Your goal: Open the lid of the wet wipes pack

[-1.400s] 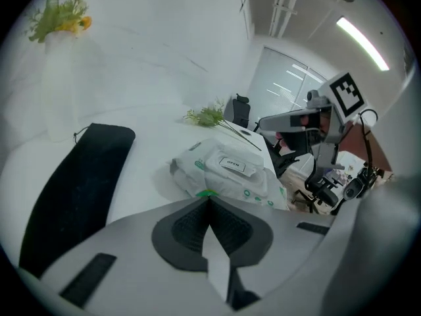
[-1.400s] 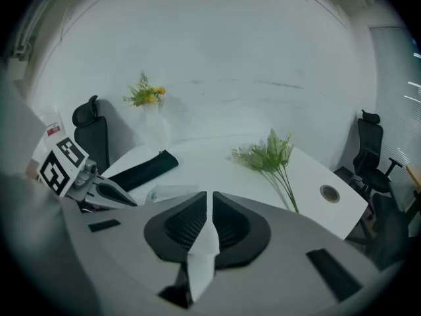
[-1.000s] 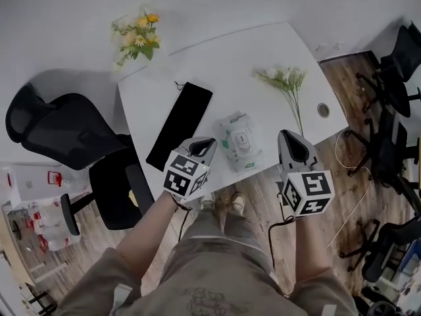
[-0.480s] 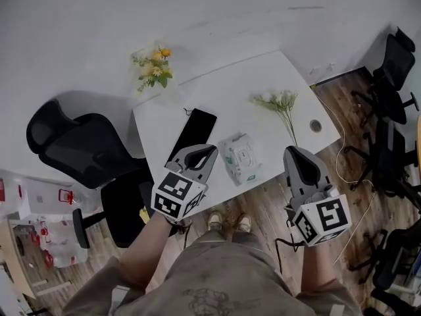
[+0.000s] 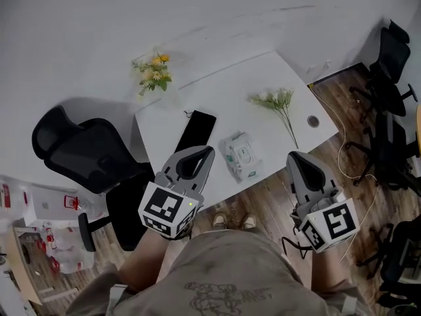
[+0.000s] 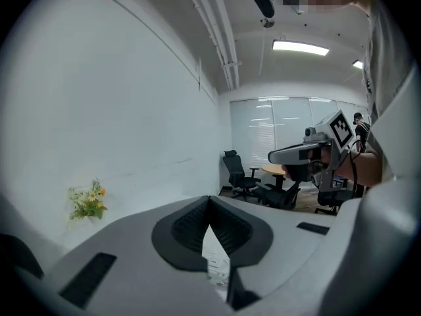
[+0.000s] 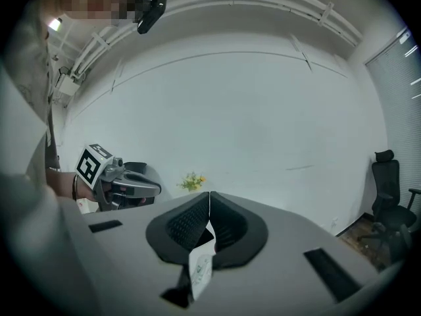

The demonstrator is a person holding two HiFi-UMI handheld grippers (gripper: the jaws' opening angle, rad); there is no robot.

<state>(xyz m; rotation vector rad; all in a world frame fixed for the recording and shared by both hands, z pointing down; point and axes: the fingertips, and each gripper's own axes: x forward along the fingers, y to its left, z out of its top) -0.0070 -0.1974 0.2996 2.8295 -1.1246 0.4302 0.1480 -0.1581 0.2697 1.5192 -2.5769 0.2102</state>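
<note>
While the wet wipes pack (image 5: 240, 155) lies on the table (image 5: 263, 120), left gripper (image 5: 208, 152) and right gripper (image 5: 297, 156) hang closed, empty.

High above desk (image 5: 230, 104); two level side views

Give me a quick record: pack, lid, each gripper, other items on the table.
wet wipes pack: on white table, near its front edge
lid: looks down; too small to confirm
left gripper: fingers together, empty, clear of the pack
right gripper: fingers together, empty, clear of the pack
other items: black pad left of pack, white flowers right
</note>
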